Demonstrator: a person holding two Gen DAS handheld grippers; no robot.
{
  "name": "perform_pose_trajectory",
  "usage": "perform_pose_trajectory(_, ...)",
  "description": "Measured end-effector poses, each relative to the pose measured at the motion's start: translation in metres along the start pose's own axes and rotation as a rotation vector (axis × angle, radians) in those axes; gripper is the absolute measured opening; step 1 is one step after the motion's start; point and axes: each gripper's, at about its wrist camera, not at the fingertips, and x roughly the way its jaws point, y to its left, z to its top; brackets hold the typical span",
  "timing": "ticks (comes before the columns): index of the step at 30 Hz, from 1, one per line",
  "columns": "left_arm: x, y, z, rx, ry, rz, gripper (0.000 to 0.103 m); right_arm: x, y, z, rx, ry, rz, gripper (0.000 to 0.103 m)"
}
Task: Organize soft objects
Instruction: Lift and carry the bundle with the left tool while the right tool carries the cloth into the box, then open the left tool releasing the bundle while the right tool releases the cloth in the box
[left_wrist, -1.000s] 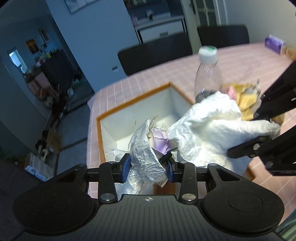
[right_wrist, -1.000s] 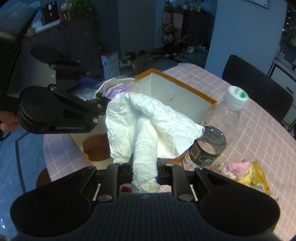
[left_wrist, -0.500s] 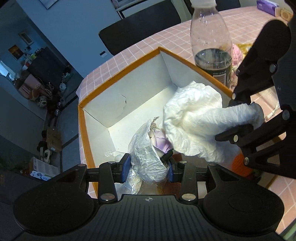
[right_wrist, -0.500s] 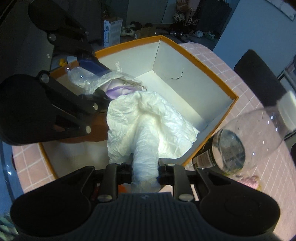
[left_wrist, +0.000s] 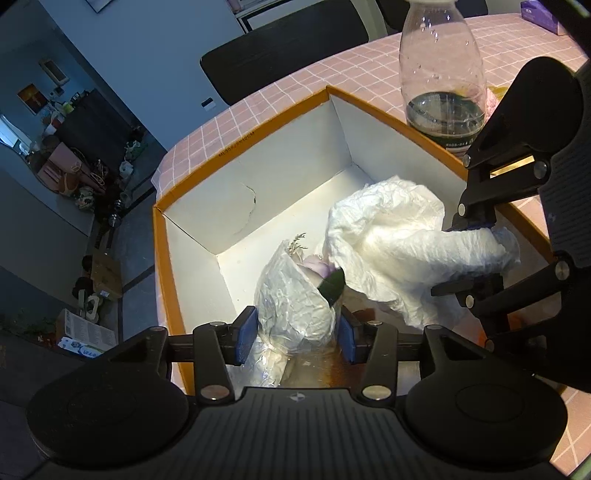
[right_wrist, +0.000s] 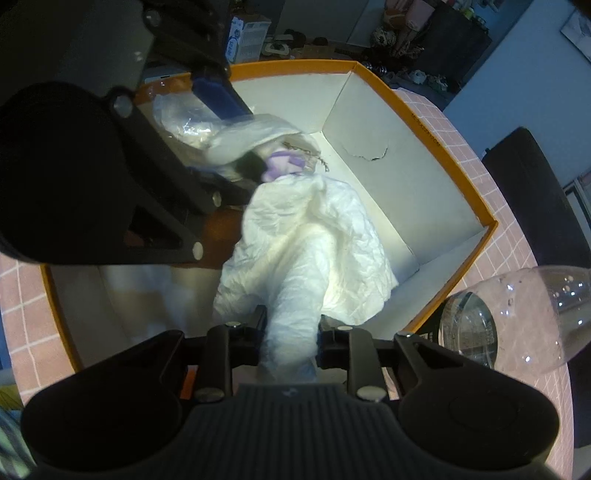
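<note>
Bottle (left_wrist: 441, 74) neck being cut off by top edge in left wrist view. Box (right_wrist: 436, 122) near floor being blurred — contents untellable. Bouquet (left_wrist: 295, 302) stem end being hidden behind gripper body.

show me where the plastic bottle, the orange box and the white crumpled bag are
plastic bottle (left_wrist: 441, 70), left wrist view, clear upper body.
orange box (left_wrist: 384, 114), left wrist view, far rim.
white crumpled bag (right_wrist: 314, 236), right wrist view, bunched middle.

right tongs (right_wrist: 290, 334) grip a white crumpled bag (right_wrist: 314, 251) — inside the orange-rimmed box (right_wrist: 436, 122).
</note>
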Motion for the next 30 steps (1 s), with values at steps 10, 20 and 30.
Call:
perform_pose_trajectory(10,0.015,0.019,0.002,-0.137,0.078,-0.083,0.048,-0.008,0.012,-0.005,-0.039,-0.010,-0.021,0.028)
perform_pose_trajectory(20,0.007,0.012,-0.003,-0.129,0.095,-0.059,0.061,-0.031,0.016,-0.012,-0.082,-0.045,-0.049,0.043)
perform_pose_trajectory(30,-0.043,0.010,0.001,-0.135,-0.030,0.001,0.070,-0.066,0.023,-0.024,-0.080,-0.104,-0.086,0.061)
